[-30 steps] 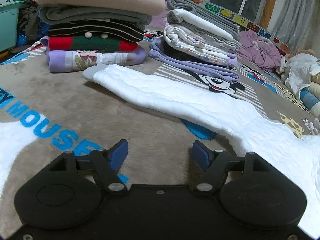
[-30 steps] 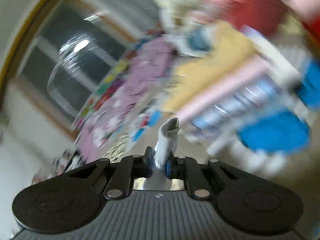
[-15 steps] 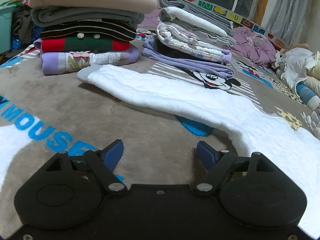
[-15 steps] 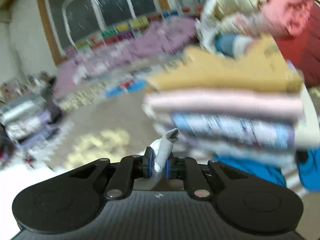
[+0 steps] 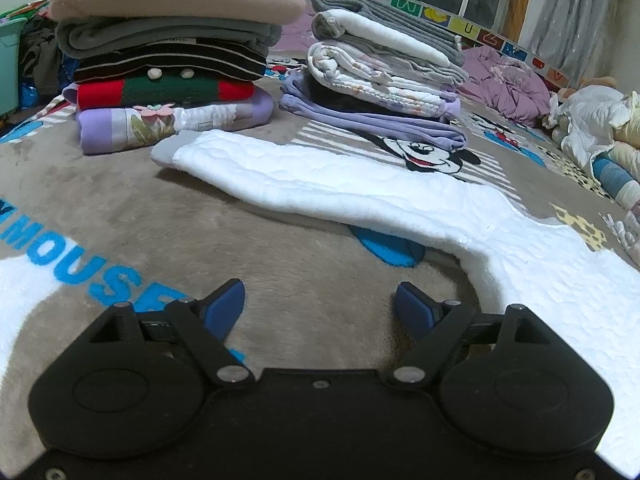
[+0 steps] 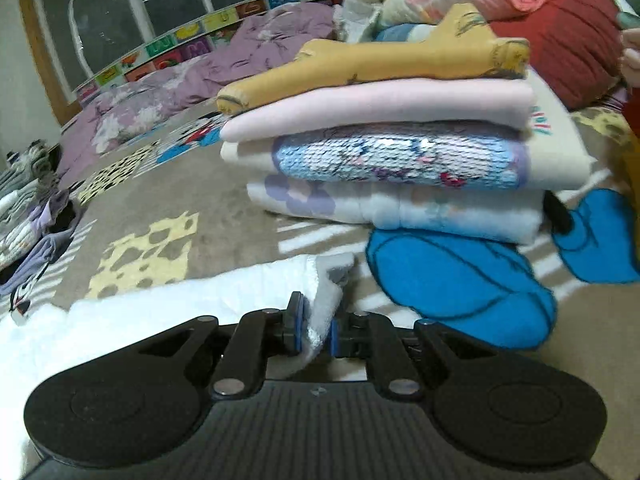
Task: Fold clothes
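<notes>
Lying flat on a grey-brown cartoon-print blanket point(image 5: 168, 220), a white quilted garment point(image 5: 328, 184) stretches one long sleeve toward two stacks of folded clothes. Its grey cuff point(image 5: 164, 151) ends just in front of the left stack point(image 5: 168, 68), which has a beige piece on top and a lilac one at the bottom. The right stack point(image 5: 380, 76) sits close behind the sleeve, with grey and white pieces over lilac ones.

The left gripper point(image 5: 320, 304) hovers low over bare blanket, its jaws spread wide with nothing between them; the garment's body lies just to its right.

The right gripper point(image 6: 314, 332) has its jaws clamped on a fold of the same white garment point(image 6: 160, 304), near another grey cuff point(image 6: 340, 268). Ahead of it stands a third stack point(image 6: 380, 152), mustard on top, then pink, sequined blue and white. A crumpled purple quilt point(image 6: 168, 92) lies farther back below the window.
</notes>
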A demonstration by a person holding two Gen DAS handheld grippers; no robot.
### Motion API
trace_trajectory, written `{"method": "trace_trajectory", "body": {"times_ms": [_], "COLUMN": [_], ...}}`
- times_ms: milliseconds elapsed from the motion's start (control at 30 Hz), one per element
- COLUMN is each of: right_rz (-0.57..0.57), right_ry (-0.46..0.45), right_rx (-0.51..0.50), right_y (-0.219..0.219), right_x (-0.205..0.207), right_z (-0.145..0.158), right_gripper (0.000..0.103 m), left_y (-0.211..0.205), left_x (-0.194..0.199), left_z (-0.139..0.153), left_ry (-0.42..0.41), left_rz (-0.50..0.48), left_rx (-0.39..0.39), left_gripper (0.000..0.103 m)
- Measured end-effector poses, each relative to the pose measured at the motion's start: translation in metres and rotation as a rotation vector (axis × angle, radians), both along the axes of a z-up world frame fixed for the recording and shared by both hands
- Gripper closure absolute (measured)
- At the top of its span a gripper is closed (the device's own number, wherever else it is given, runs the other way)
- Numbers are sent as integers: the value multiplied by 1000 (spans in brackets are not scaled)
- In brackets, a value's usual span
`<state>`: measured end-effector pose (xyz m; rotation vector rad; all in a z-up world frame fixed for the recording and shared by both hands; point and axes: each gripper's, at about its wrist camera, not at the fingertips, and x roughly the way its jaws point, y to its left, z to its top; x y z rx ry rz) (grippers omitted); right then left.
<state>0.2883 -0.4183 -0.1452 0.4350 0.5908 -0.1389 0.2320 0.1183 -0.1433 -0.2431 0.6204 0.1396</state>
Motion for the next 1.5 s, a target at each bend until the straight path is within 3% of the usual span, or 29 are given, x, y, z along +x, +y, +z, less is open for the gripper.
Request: {"method": "trace_trajectory", "body": {"times_ms": [200,433,467,567,700,800,867,1033,1100,1167,1233,1300,1367,1433,1500], "right_rz": [-50,-23,-27,-91,-135,-5,130,471,541,569,587,600,612,619,610], "right_ry": [53,98,105,93,18,-69,-127,-214,-218,-213,-201,-169,-120,8,-26], "right_rx": [65,-37,-39,-17,-23,-93,-151,-317,-336,-353,-369,-386,-396,-350,-228], "right_y": [-1,9,10,7,22,61,93,167,184,194,198,197,194,183,160], "right_x": [-12,-7,-6,-23,-71,-100,-113,-113,-104,-92,-80,-71,-60,-46,-48], "right_z": [-12,-11,-8,5,12,23,33,52,55,54,51,43,33,9,0], "right_gripper": [91,90,88,68,64,63,64,71,71,71,71,72,74,79,82], "left_y": [-2,-4,-4,-1,7,10,3,-35,-54,-70,-80,-80,-68,-50,-45], "left_x": [0,0,0,-1,-6,-15,-23,-29,-26,-18,-6,10,31,38,42], "left_z": [-1,-1,-1,0,4,19,35,63,64,59,51,37,6,-3,-2], "left_ry": [2,3,3,-1,-16,-58,-122,-253,-291,-308,-280,-193,-14,-4,7], "left_rz": [0,1,1,0,15,14,-31,-273,-382,-493,-587,-637,-618,-603,-599], "left_rx": [16,20,17,-8,-61,-75,-35,46,133,214,259,266,267,143,100], "left_gripper": [20,20,20,20,21,36,55,60,60,68,71,73,77,77,77]}}
